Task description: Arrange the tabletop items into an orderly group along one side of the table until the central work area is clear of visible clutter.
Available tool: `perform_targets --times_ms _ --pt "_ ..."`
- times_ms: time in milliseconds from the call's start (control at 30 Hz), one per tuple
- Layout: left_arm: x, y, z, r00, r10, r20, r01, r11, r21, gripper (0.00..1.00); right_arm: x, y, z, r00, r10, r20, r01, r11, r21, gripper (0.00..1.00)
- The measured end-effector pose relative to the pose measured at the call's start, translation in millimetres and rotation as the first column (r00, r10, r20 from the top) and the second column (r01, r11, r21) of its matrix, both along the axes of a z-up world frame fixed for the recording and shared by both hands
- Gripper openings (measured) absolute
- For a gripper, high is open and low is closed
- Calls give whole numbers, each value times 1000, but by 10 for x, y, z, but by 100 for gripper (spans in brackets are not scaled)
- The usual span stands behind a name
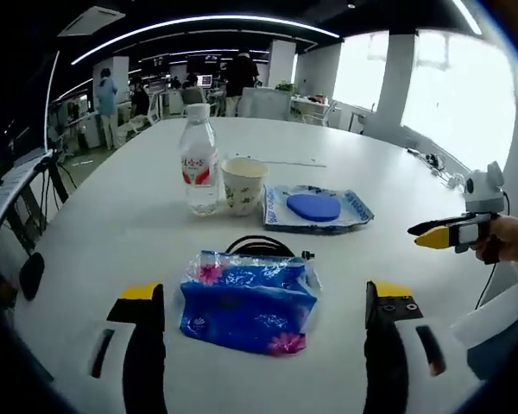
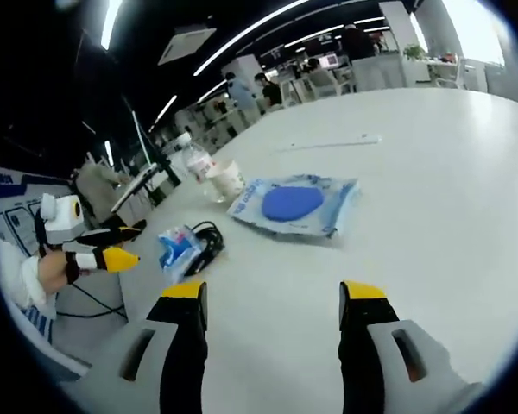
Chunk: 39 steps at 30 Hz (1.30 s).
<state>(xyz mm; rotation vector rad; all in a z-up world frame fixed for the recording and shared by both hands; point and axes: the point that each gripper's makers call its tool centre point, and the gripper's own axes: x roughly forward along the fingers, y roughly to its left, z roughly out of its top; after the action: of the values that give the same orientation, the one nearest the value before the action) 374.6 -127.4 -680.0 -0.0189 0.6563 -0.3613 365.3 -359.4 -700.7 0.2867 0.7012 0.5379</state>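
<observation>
We hold the left hand-held gripper (image 1: 263,315) released, jaws straddling the blue tissue pack (image 1: 247,301) near the table (image 1: 112,224) edge, not yet touching it. A black cable (image 1: 259,247) lies just behind the pack. Farther in stand the water bottle (image 1: 198,160) and paper cup (image 1: 243,185), touching, with the wipes packet (image 1: 315,208) beside them. The right hand-held gripper (image 2: 272,306) is released, over bare table. Step in hand, we judge: grasping the pack. Next: close squarely, clear of the cable.

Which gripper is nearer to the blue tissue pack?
The left gripper. Its open jaws stand on either side of the tissue pack, not touching it. The right gripper is off to the side over bare table.
</observation>
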Motion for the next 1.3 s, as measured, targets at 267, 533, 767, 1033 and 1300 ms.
perform_targets --times_ms 267,533,767,1033,1300 --pt "49 0 -23 1000 -6 -4 6 1000 -1 100 -38 -16 -43 1000 -15 -19 15 1000 4 60" --pt "101 107 -114 1000 -2 -26 2 1000 -10 99 -113 6 -35 1000 -15 -26 15 1000 6 59" --pt "174 350 -245 998 21 -57 -22 1000 -13 96 -233 19 -25 999 -30 -40 30 1000 3 57" --pt "284 638 -498 992 -13 -123 16 1000 17 81 -280 -94 36 997 -80 -17 80 997 -10 55" --pt "279 657 -653 980 -44 -193 40 999 -23 45 -433 -223 -13 989 -140 -36 140 990 -11 53"
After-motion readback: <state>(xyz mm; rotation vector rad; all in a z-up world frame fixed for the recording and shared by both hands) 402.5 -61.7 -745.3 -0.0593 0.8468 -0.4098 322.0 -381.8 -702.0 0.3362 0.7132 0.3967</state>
